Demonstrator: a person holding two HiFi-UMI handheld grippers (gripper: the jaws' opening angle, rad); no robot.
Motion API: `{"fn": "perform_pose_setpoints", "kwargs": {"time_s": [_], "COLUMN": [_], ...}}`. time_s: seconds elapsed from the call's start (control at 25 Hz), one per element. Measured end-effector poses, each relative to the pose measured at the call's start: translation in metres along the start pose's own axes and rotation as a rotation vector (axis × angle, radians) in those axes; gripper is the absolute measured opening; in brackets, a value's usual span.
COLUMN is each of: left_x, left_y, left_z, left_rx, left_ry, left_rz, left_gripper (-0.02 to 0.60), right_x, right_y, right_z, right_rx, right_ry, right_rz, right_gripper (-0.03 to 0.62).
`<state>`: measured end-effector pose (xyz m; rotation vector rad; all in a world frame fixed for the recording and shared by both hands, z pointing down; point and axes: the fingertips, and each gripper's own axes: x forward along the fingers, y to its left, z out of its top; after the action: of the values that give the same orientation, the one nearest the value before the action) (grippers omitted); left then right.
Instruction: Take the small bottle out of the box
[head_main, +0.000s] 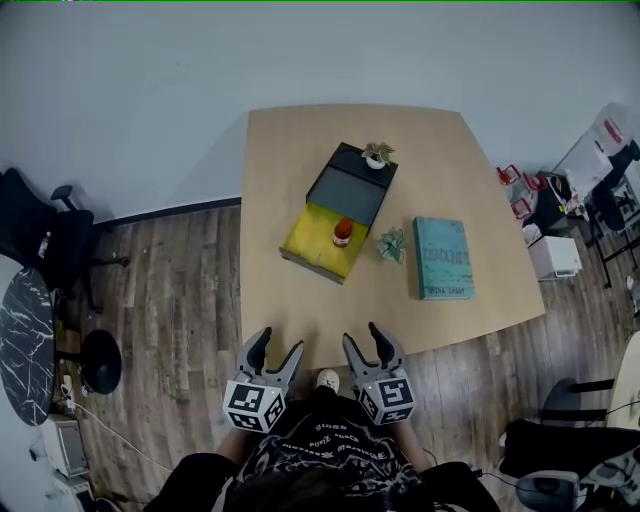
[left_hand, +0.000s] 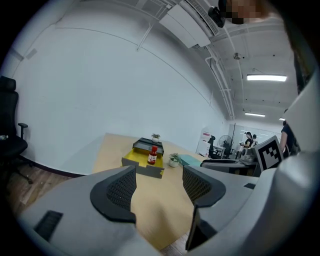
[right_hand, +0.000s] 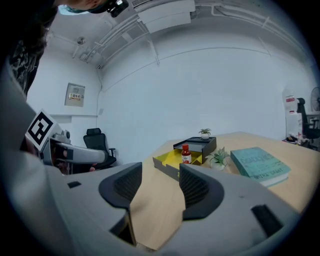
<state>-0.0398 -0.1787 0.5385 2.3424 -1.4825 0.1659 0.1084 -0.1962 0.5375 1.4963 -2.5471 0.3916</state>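
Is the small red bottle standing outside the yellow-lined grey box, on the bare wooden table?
No, the small red bottle stands upright inside the open yellow-lined grey box, on its yellow floor.

The table (head_main: 290, 300) is viewed from high overhead in the head view, steeply downward from its near edge, with the left gripper (head_main: 280, 342) and right gripper (head_main: 362, 335) caught at the bottom. Each gripper view is taken low, just off that edge, facing along its jaws across the tabletop. The box (head_main: 310, 235), well ahead, is shared by all three views.
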Motion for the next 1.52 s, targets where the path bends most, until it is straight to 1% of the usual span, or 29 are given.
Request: {"fn": "perform_pose_setpoints", "kwargs": {"time_s": [0.24, 0.56, 0.72, 1.0, 1.24, 1.4, 1.52], "left_x": [0.03, 0.046, 0.048, 0.05, 0.051, 0.049, 0.05], "left_y": [-0.009, -0.011, -0.004, 0.006, 0.019, 0.024, 0.026], "left_z": [-0.001, 0.0, 0.003, 0.014, 0.026, 0.027, 0.033], "left_rx": [0.005, -0.011, 0.004, 0.018, 0.039, 0.019, 0.02], "left_ry": [0.019, 0.027, 0.039, 0.047, 0.032, 0.027, 0.014], "left_rz": [0.051, 0.06, 0.056, 0.043, 0.042, 0.034, 0.028], "left_gripper": [0.298, 0.298, 0.298, 0.298, 0.299, 0.299, 0.299], "right_x": [0.01, 0.017, 0.024, 0.048, 0.08, 0.104, 0.124], "right_y": [-0.029, -0.05, -0.051, -0.064, -0.064, -0.066, -0.071], "right_z": [0.003, 0.005, 0.011, 0.043, 0.067, 0.081, 0.089], "right_rx": [0.0, 0.019, 0.01, -0.012, -0.056, -0.109, -0.121], "right_ry": [0.009, 0.012, 0.017, -0.024, -0.036, -0.031, -0.027], "right_rz": [0.033, 0.019, 0.012, -0.015, 0.032, 0.038, 0.048], "right_gripper": [0.244, 0.244, 0.244, 0.244, 0.244, 0.244, 0.244]}}
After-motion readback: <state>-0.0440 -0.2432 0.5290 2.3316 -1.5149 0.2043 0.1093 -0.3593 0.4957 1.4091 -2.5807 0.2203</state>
